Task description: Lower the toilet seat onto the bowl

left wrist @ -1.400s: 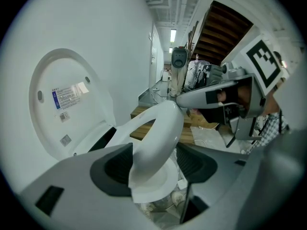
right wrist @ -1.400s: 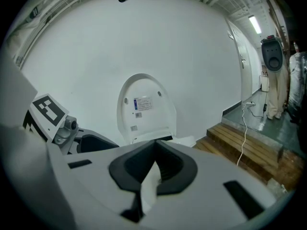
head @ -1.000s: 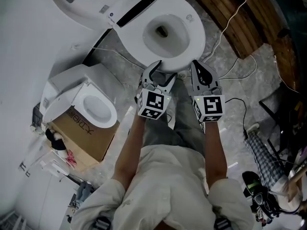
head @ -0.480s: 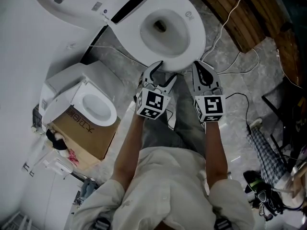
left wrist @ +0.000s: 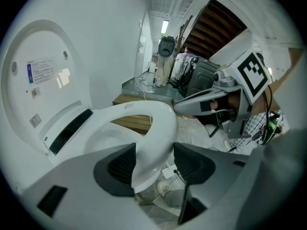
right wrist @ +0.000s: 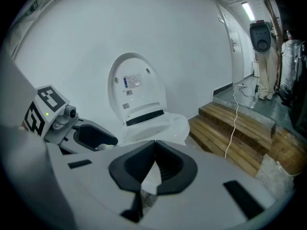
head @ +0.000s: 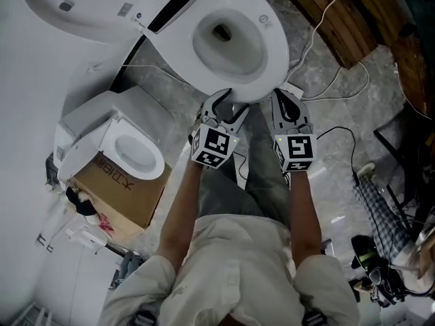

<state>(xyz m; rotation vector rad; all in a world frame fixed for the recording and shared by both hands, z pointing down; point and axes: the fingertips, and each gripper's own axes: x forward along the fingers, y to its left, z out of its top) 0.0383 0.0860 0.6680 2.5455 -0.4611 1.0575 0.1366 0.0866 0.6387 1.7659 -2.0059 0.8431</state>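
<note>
- Your left gripper [left wrist: 153, 164] sat at the front edge of the toilet bowl [head: 228, 43]. Its jaws straddled the front of the toilet seat [left wrist: 160, 121] and were closing.
- The seat's white rim stood between those jaws. The left pad lay right against it, while a gap showed at the right pad, so nothing was pinched.
- Your right gripper [right wrist: 154, 164] hovered just to the right of the bowl's front, beside the left one. Its pads were pressed together at the tips with nothing between them.
- The seat lay level over the bowl.
- The lid [head: 75, 5] stood raised behind the bowl, its stickers facing you.
- Left of the bowl, a second, smaller toilet [head: 132, 151] rested on a cardboard box [head: 119, 185].
- Right of the bowl, wooden steps [right wrist: 235, 128] ran along the floor with a white cable [right wrist: 233, 123] trailing over them.
- Your legs stood just in front of the bowl, under both grippers.
</note>
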